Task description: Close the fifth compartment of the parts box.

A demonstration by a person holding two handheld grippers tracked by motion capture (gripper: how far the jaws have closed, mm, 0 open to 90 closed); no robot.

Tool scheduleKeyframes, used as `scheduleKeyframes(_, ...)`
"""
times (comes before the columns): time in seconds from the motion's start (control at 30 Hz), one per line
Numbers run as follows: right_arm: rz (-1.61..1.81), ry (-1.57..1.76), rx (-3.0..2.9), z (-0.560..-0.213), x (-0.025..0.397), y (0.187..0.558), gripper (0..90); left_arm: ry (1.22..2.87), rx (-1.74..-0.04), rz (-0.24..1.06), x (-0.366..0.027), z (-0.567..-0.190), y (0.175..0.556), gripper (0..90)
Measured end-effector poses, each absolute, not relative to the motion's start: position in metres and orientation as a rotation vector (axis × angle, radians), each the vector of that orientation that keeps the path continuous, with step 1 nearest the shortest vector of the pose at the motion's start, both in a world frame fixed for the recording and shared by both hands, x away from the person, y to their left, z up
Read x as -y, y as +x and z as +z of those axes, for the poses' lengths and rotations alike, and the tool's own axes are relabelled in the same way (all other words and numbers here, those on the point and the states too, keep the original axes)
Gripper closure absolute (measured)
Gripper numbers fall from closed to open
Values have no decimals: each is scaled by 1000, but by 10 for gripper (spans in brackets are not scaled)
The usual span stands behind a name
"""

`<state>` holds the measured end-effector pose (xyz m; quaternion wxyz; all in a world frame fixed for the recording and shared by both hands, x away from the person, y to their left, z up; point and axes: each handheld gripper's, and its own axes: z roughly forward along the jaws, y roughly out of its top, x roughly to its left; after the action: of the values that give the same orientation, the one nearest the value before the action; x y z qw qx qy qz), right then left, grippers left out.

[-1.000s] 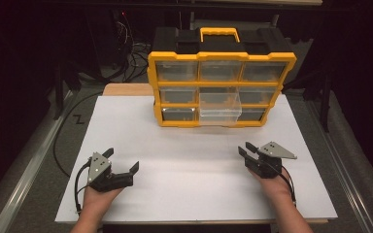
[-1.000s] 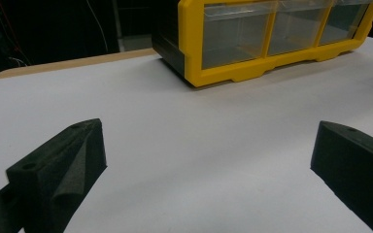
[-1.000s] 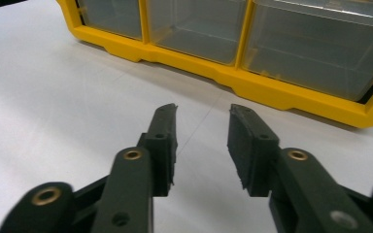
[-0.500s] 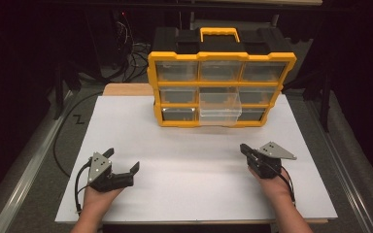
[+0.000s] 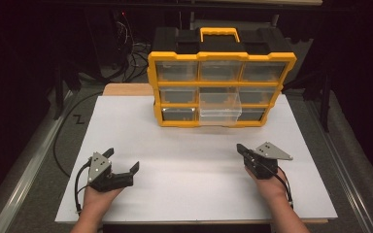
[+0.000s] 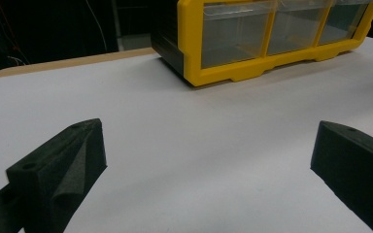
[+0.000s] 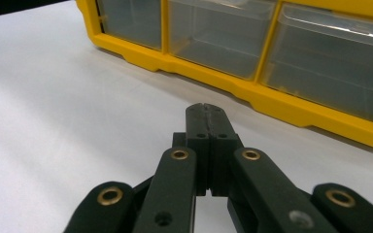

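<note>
Yellow organizer box (image 5: pixel 221 90) w/ 9 clear drawers in 3 rows stands at far middle of white surface (image 5: pixel 184 155), black top, yellow handle (image 5: pixel 218 33). The middle drawer in the bottom row (image 5: pixel 218 109) sticks out toward the person; rest look flush. Left gripper (image 5: pixel 122 162) rests near front-left edge, jaws wide apart, nothing between them. Right gripper (image 5: pixel 240 148) sits front-right, jaws pressed together, holding nothing, tip aimed at box. Both well apart from box.
</note>
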<state>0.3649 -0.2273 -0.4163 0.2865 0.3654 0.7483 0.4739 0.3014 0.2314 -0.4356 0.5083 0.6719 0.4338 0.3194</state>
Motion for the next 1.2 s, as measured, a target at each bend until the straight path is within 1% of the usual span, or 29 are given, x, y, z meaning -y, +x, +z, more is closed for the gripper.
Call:
scheduleKeyframes(0.43,1352,950,-1981,-410,210,370,900,1629,-1034,763,-229,-436,302,5)
scheduleKeyframes(1.2,1359,938,-1927,-379,187,384,900,1654,-1009,772,-225,-438,302,2)
